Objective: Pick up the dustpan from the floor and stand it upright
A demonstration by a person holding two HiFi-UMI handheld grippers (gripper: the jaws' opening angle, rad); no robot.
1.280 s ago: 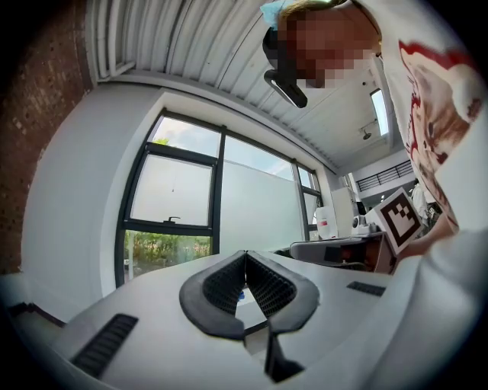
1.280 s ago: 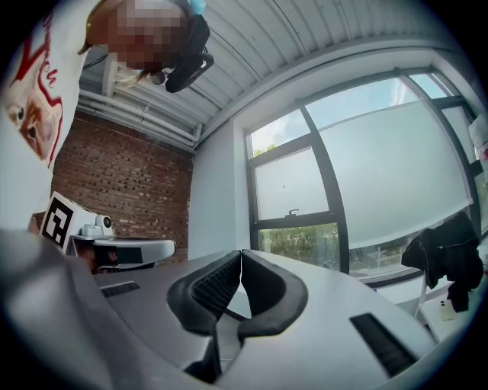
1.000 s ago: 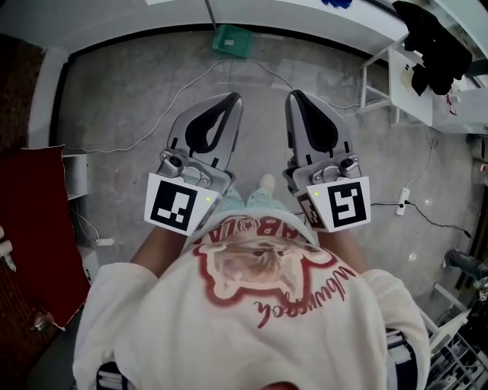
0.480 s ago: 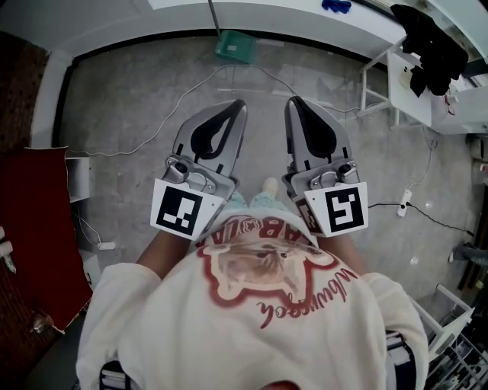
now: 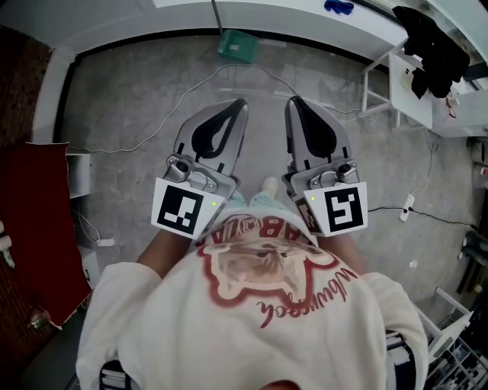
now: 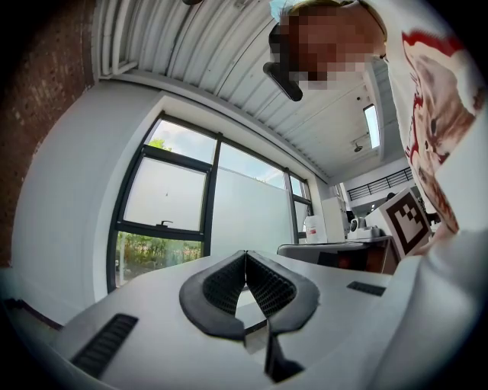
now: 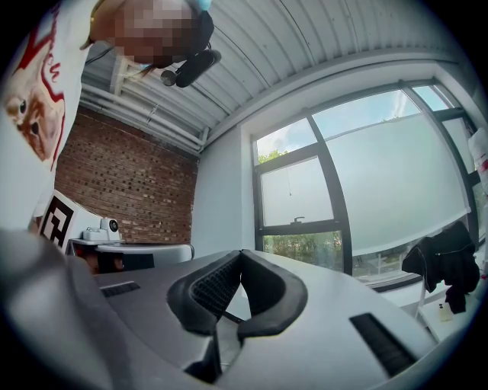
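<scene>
The green dustpan (image 5: 237,46) lies on the grey floor at the foot of the white ledge, far ahead of me, with its thin dark handle (image 5: 216,15) running up toward the ledge. Both grippers are held close to my chest, side by side and pointing forward. The left gripper (image 5: 242,103) is shut with nothing in it, and so is the right gripper (image 5: 292,100). In the left gripper view the left gripper (image 6: 245,254) has its pads together against a window and ceiling. The right gripper (image 7: 241,253) shows the same against a window and a brick wall. Neither gripper view holds the dustpan.
A white cable (image 5: 164,114) snakes over the floor from the left to beyond the grippers. A red mat (image 5: 34,221) lies at the left. A white rack (image 5: 396,84) with black cloth (image 5: 436,49) stands at the right, and a power strip (image 5: 408,204) on a dark cord lies below it.
Both grippers and the dustpan sit slightly lower in the head view than a second ago. Both jaws have stayed shut and empty.
</scene>
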